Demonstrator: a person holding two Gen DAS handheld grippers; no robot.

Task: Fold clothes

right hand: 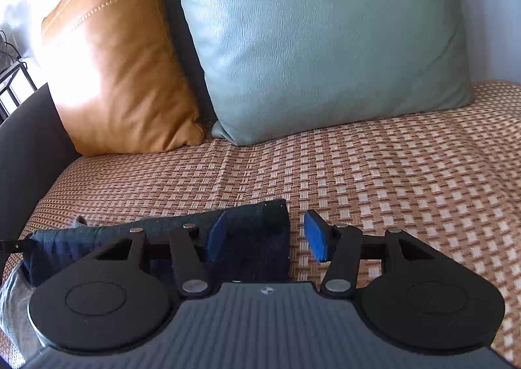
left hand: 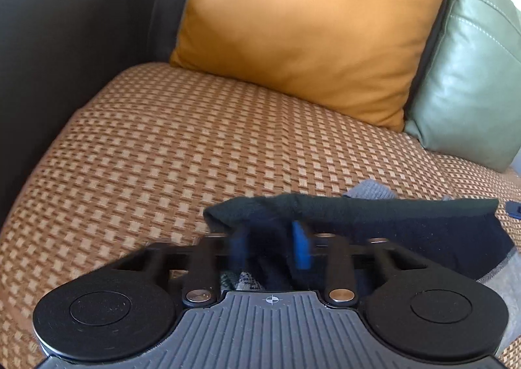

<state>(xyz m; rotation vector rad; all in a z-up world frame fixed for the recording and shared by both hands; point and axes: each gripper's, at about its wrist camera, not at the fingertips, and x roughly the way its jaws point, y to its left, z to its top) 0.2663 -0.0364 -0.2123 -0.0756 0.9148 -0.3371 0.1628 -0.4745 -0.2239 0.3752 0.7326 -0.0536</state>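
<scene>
Woven orange-and-cream matting [right hand: 390,167] covers the sofa seat, with a tan leather cushion [left hand: 306,27] and a pale green cushion [right hand: 312,37] propped side by side along the far edge and a dark armrest [left hand: 65,53] rising at the left. On the near part of the seat lies a dark navy garment [left hand: 407,225], folded into a long band that runs left to right, with a bit of grey cloth [left hand: 371,191] showing just beyond its far edge. The left gripper [left hand: 270,247] sits over the left end of this band; its blue pads [left hand: 301,247] are drawn in with dark fabric bunched between them, so the jaws appear to pinch the garment, though blur hides the left pad. The right gripper [right hand: 265,239] is at the band's right end, its jaws spread wide: the left pad rests over the fabric while the right pad hangs above bare matting just beside the garment's straight right edge.
</scene>
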